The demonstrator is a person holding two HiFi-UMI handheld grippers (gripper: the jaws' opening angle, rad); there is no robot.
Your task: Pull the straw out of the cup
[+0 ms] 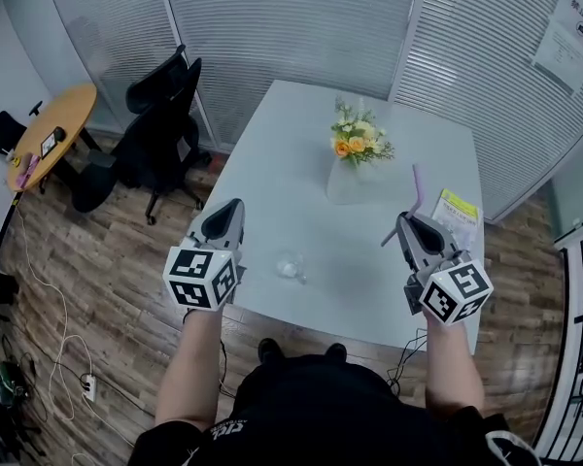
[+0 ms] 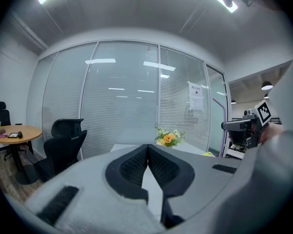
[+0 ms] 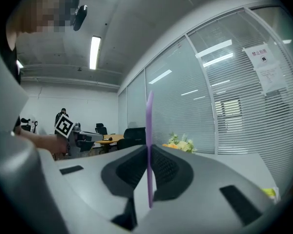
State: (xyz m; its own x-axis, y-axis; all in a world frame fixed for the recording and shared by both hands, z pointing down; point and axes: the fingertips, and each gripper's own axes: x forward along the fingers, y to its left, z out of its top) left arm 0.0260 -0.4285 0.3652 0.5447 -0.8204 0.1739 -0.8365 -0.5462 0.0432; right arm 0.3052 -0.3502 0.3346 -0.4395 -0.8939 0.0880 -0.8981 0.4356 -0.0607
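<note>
A small clear cup [image 1: 291,266] stands on the white table [image 1: 301,134] near its front edge, between my two grippers. My right gripper [image 1: 402,221] is held to the right of the cup, shut on a purple straw [image 1: 418,187] that sticks up above its jaws. In the right gripper view the straw [image 3: 149,145] runs upright, pinched between the pads. My left gripper [image 1: 233,208] hovers over the table's left front corner, left of the cup. Its jaws [image 2: 147,148] are shut with nothing between them. From there the straw [image 2: 224,112] and the right gripper [image 2: 245,126] show at the right.
A vase of yellow and white flowers [image 1: 357,144] stands mid-table behind the cup. A yellow leaflet [image 1: 459,207] lies at the table's right edge. Black office chairs [image 1: 155,134] stand left of the table, with a round wooden table [image 1: 53,129] beyond. Glass walls with blinds close the back.
</note>
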